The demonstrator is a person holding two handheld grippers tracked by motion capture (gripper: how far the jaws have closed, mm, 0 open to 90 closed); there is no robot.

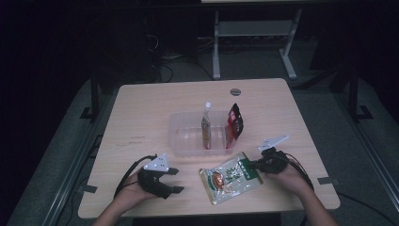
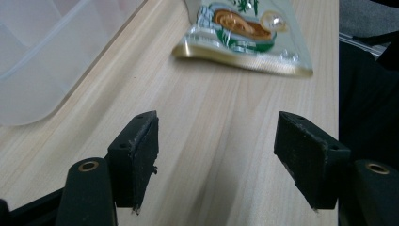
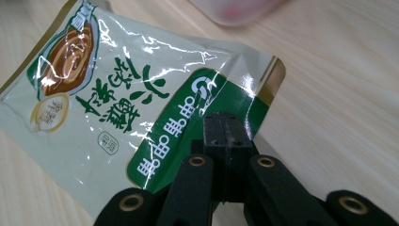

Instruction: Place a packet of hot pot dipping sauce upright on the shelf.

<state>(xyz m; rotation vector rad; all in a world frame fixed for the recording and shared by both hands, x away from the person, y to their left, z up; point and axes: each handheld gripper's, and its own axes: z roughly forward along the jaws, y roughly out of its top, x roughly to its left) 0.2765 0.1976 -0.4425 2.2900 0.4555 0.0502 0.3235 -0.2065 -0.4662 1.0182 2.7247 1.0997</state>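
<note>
The green food pouch [image 1: 231, 177] lies flat on the table [image 1: 141, 117], near the front edge and just in front of the clear plastic bin [image 1: 181, 141], which holds two upright sachets. The right gripper [image 3: 226, 127] is clamped on the pouch's green top seam at one corner, jaws fully together on the film. The left gripper [image 2: 216, 141] rests apart to the left with jaws spread and nothing between them. The pouch appears light, thin and flexible, with a glossy, probably slippery film; expect it to sag and swing when lifted by one corner. The flat sealed seam is the stiffest hold; avoid pinching the filled middle.
</note>
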